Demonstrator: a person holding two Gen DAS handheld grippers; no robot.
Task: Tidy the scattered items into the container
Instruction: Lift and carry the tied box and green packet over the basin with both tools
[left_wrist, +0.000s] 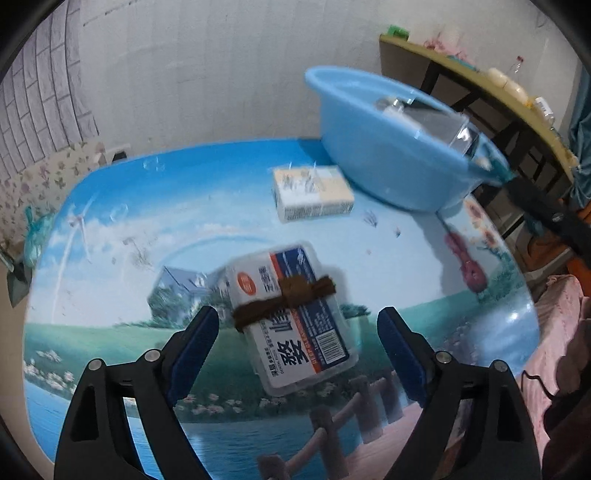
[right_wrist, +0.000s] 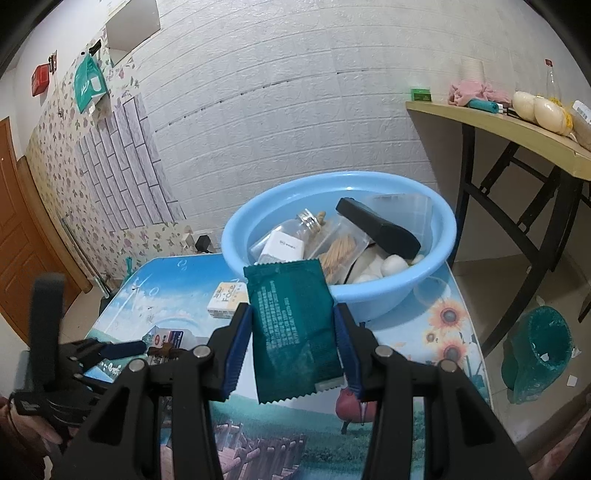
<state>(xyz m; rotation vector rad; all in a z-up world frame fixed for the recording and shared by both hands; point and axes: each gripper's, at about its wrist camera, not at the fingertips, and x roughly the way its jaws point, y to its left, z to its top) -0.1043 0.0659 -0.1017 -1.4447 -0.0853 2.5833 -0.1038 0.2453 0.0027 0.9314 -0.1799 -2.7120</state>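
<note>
My right gripper (right_wrist: 291, 325) is shut on a dark green sachet (right_wrist: 293, 328) and holds it above the table, just in front of the blue basin (right_wrist: 436, 218). The basin holds a bottle, a white charger, toothpicks in a bag, a black case and white balls. My left gripper (left_wrist: 297, 321) is open, its jaws on either side of a clear plastic box (left_wrist: 295, 314) tied with a brown band, lying on the table. A small cream carton (left_wrist: 314, 192) lies beyond it, next to the basin (left_wrist: 384, 147). The left gripper also shows in the right wrist view (right_wrist: 122, 349).
The table (left_wrist: 110, 258) has a printed landscape cover. A wooden side table (right_wrist: 517, 129) with clutter stands to the right by the wall. A green-lined bin (right_wrist: 539, 347) sits on the floor at the right. A pink cloth (left_wrist: 565, 332) lies off the table's right edge.
</note>
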